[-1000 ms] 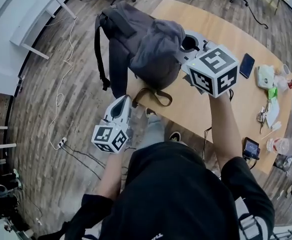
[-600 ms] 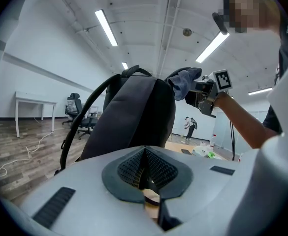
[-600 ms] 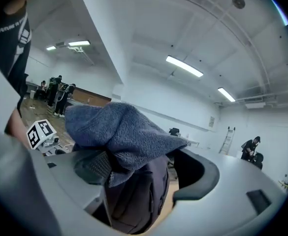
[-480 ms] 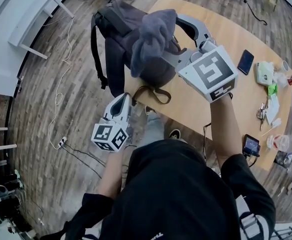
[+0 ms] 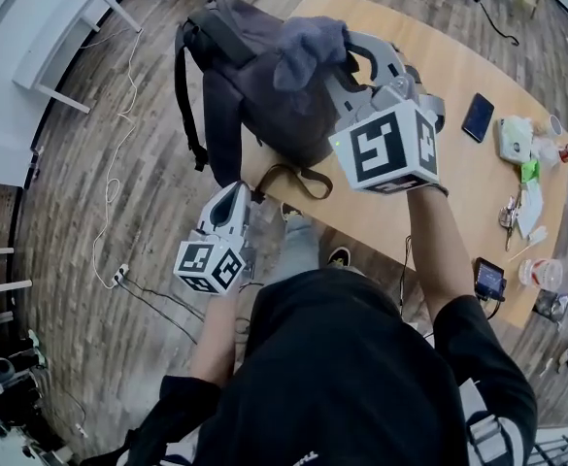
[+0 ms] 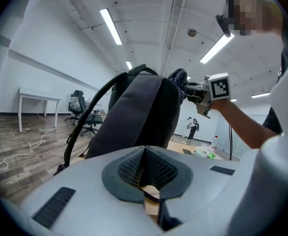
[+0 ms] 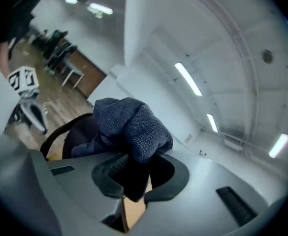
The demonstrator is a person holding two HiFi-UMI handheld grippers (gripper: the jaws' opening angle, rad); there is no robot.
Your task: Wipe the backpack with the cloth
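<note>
The backpack [image 5: 264, 95] stands at the left corner of the table [image 5: 458, 192], its dark shoulder straps hanging off the left edge toward the wooden floor. The cloth [image 5: 308, 42], a grey-blue bundle, lies bunched on top of the backpack at its far side. The right gripper [image 5: 348, 56] reaches in level from the table side. Its jaws have just closed, and they now pinch a fold of the cloth, which bulges up and over the pads in the right gripper view. The left gripper [image 5: 237, 194] is off the table's near edge, below the backpack. Its jaws are pressed together on the end of a brown strap [image 5: 298, 175] that loops out from the bag's lower side onto the table edge. A phone [image 5: 479, 117] lies well apart, toward the table's right end.
</note>
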